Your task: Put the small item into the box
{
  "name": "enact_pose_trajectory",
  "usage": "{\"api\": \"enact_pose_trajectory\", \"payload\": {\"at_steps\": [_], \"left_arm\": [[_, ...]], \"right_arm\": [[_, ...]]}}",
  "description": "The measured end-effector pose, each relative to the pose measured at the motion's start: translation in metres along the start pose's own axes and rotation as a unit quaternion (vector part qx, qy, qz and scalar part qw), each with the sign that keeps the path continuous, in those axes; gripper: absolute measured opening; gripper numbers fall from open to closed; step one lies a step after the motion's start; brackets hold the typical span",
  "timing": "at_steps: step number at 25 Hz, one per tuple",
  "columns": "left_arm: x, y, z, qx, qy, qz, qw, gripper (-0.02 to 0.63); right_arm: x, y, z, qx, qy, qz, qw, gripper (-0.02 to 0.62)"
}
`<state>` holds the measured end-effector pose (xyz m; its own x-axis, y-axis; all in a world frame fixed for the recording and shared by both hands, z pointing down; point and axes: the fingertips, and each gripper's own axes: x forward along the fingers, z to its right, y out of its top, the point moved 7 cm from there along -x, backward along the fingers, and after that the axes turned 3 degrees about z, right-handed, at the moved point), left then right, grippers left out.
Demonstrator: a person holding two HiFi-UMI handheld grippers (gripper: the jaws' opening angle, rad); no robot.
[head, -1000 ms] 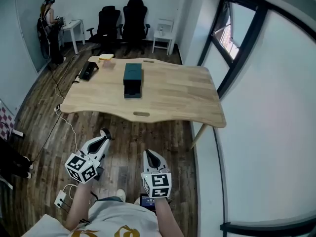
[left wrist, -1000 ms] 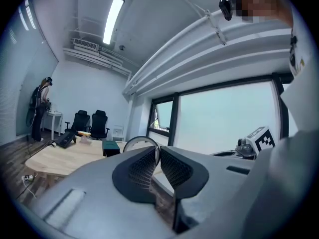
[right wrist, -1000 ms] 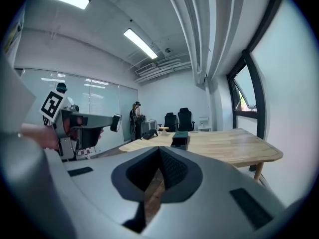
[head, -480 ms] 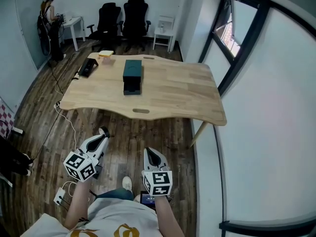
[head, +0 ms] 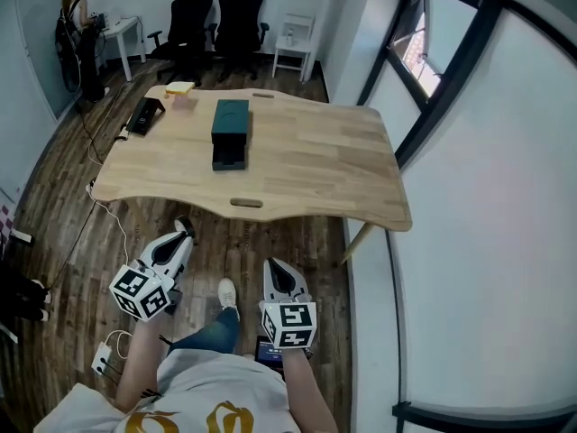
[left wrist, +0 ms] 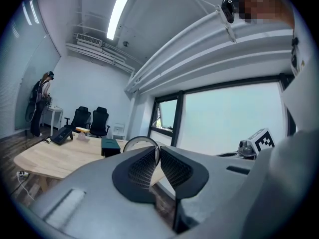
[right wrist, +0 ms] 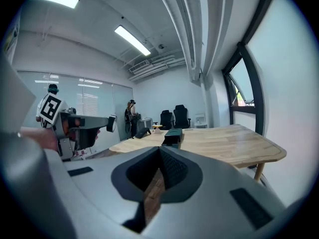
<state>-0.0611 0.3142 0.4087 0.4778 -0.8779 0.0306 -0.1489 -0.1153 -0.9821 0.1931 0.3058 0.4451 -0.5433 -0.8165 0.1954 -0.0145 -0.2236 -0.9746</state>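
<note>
Pale wood forms the table [head: 315, 161], and the task on it looks unstarted. The small item [head: 180, 88], a yellowish piece too distant to identify, lies at the table's far left corner, apart from the dark box [head: 229, 122]. That box sits left of centre, with what looks like a drawer drawn toward the near edge. A black device [head: 144, 115] rests by the left edge. The left gripper [head: 183, 230] and right gripper [head: 274, 270] hang over the plank floor [head: 270, 233], short of the near edge, each with jaws pressed together on nothing. Approach, pickup and drop all remain. Office chairs [head: 216, 21] and a person [head: 70, 16] stand by the far wall.
</note>
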Motion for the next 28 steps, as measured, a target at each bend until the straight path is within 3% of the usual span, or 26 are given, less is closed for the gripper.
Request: {"api": "enact_pose_trajectory", "payload": {"at_steps": [7,15,19,24,28], "left_arm": [[0.082,0.002,-0.070,-0.010,-0.003,0.007,0.9999,0.032],[0.199,0.037,-0.196,-0.022,-0.012,0.001,0.9997,0.032],[0.238,0.037,-0.248,-0.032,-0.013,-0.002,0.9994,0.032],[0.268,0.021,-0.291,-0.071,-0.009,-0.018,0.9973,0.032],[0.281,0.019,-0.303,-0.078,-0.015,-0.023,0.9966,0.032]], "right_arm": [[0.093,0.009,0.038,-0.003,-0.008,-0.013,1.000,0.005],[0.255,0.055,0.071,-0.006,-0.013,-0.024,1.000,0.005],[0.318,0.060,0.083,-0.007,-0.018,-0.032,0.999,0.005],[0.357,0.062,0.092,-0.002,-0.033,-0.046,0.998,0.005],[0.366,0.061,0.095,-0.004,-0.041,-0.060,0.997,0.005]]}}
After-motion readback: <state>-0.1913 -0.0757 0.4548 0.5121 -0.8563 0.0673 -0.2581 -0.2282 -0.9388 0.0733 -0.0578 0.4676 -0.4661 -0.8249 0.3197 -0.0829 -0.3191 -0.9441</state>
